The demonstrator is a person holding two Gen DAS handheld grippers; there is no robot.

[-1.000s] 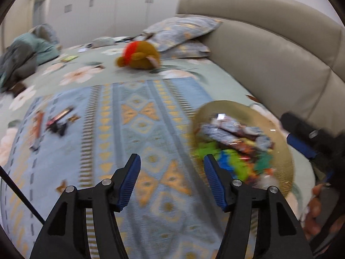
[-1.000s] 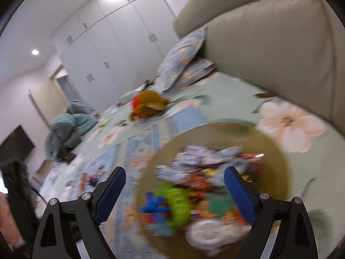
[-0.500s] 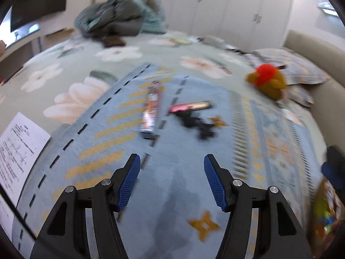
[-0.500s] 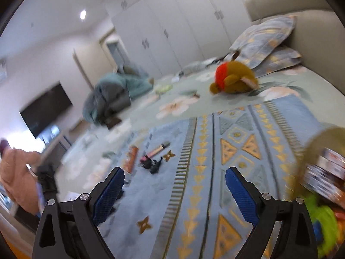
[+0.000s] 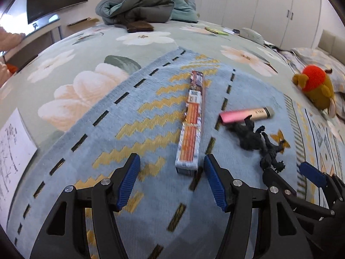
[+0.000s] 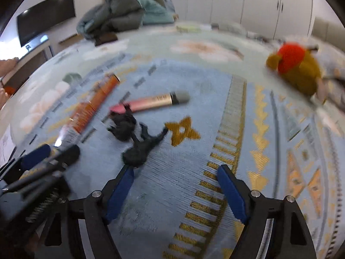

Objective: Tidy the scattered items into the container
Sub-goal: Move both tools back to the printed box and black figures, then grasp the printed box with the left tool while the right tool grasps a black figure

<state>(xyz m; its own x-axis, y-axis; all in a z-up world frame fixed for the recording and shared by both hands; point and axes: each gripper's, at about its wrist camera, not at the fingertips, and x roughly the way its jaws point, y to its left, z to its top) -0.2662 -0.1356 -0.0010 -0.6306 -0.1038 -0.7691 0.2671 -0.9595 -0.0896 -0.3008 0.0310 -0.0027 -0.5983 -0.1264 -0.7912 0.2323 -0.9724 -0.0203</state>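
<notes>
Both grippers have swung off the full bowl, now out of both views, and face the leftover clutter on the blue rug over the bed; so this reads as the next pickup run, not a drop.

Left gripper (image 5: 169, 180): roughly half open, nothing between the jaws, hovering just short of the near end of the long orange packet (image 5: 191, 127). It looks lined up for that.

Right gripper (image 6: 174, 192): jaws closing from wide, empty, pointed down at the rug right of the black toy figures (image 6: 138, 140). Not over them yet, and the view is blurred.

The packet is flat, glossy and slim, lying lengthwise away from the gripper. The figures are two small dark spiky shapes, touching. Just behind them lies the pink-and-gold tube (image 5: 246, 114). Farther off, right: plush toy (image 5: 315, 89). Far end: heap of bedding (image 5: 142, 2).
</notes>
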